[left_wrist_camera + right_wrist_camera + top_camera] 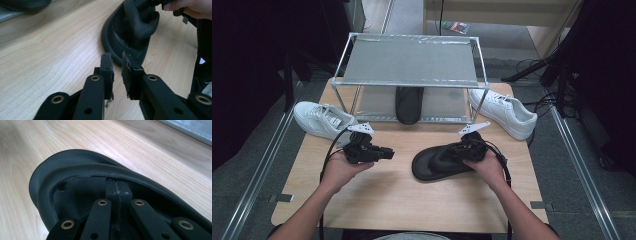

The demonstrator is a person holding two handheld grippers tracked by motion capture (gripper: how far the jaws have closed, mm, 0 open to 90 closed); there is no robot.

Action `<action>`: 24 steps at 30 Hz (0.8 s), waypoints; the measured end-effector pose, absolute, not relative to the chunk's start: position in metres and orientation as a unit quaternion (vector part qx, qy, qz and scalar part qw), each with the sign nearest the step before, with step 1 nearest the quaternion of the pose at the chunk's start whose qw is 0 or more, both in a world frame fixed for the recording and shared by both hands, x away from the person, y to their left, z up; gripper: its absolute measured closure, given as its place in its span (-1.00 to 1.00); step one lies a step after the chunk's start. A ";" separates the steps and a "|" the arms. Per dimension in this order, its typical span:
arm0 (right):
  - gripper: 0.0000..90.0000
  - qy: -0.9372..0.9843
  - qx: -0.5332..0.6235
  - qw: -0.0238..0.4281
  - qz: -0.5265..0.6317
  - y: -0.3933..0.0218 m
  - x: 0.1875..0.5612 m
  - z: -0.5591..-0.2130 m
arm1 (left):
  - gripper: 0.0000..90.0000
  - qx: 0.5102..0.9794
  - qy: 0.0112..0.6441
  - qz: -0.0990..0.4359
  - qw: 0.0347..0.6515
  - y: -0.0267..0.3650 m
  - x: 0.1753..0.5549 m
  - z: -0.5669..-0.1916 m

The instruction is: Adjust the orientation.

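Observation:
A black flip-flop sandal [437, 162] lies on the wooden table [387, 205], right of centre. My right gripper [462, 150] rests on its heel end. In the right gripper view the right gripper [117, 186] is shut, pads pressed together, its tips tucked under the sandal's arched strap [100, 168]. Left of the sandal, my left gripper [389, 151] points right toward it, a short way off. In the left gripper view the left gripper [117, 60] stands open by a narrow gap with nothing between the pads, and the sandal [125, 32] lies just ahead.
A metal-framed rack [409, 62] stands at the back of the table, with a second black sandal [408, 105] on its lower shelf. One white sneaker [319, 119] lies left of the rack and another white sneaker [507, 112] right of it.

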State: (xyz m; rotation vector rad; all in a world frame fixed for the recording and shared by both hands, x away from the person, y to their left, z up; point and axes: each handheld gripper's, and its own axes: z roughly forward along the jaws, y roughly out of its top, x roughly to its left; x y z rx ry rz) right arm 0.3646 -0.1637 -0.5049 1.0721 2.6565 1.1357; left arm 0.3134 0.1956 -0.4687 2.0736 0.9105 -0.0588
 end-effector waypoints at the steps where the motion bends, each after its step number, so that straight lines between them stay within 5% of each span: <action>1: 1.00 0.862 0.347 0.030 0.368 -0.162 0.367 -0.506 | 0.86 0.828 0.362 -0.025 0.426 0.196 0.313 -0.469; 5: 1.00 0.862 0.344 0.024 0.372 -0.164 0.368 -0.506 | 1.00 0.822 0.353 -0.035 0.446 0.194 0.311 -0.467; 18: 1.00 0.855 0.353 0.065 0.375 -0.203 0.340 -0.488 | 1.00 0.819 0.321 -0.037 0.473 0.159 0.312 -0.468; 24: 1.00 0.851 0.359 0.073 0.377 -0.212 0.333 -0.486 | 1.00 0.848 0.293 -0.022 0.442 0.132 0.315 -0.471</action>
